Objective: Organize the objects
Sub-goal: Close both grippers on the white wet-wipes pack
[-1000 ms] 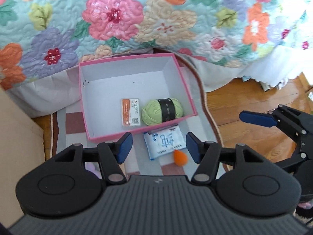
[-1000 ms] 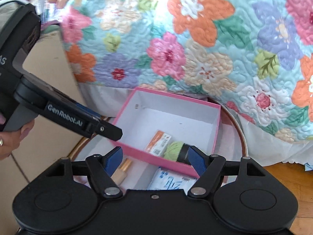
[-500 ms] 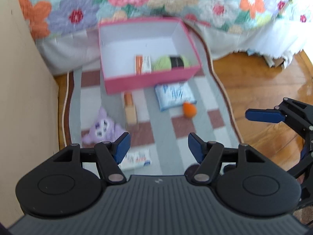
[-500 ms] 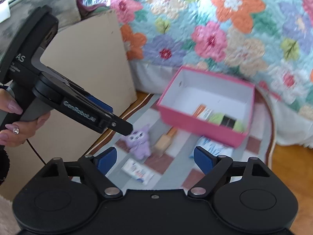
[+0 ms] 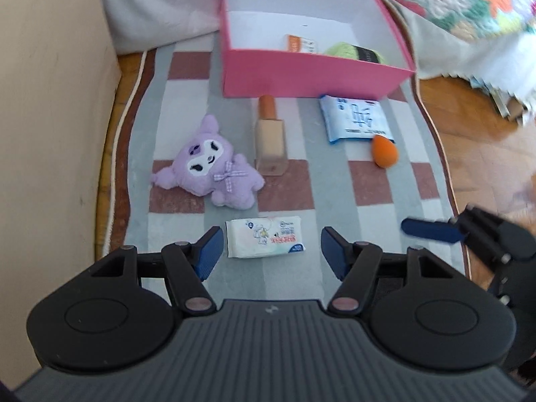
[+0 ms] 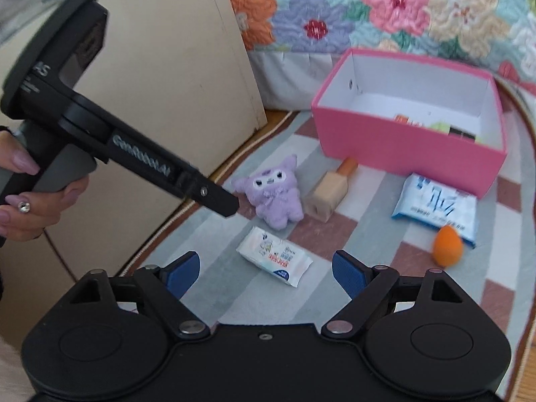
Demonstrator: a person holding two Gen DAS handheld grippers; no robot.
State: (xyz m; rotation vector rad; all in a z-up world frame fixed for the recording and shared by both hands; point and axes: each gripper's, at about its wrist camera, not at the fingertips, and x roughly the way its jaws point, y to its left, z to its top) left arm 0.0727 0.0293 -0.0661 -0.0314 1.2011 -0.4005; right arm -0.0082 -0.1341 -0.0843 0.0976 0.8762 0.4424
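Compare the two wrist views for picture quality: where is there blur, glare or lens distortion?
Left wrist view: sharp on the purple plush and tissue pack, smeared at the top and right edges, with glare on the wood floor; right wrist view: the pink box and orange sponge are softly blurred, and the fisheye bends the cream panel.

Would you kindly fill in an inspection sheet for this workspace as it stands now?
Surface: checked rug on wood floor.
Job's things: pink box holds green yarn and an orange-white pack; on the rug lie purple plush, foundation bottle, blue wipes pack, orange sponge, white tissue pack.
Clutter: nothing seen.
Grippers: left claw open, empty, just short of the tissue pack; right claw open, empty.
Cables: nothing seen.
Surroundings: floral quilt, beige panel.
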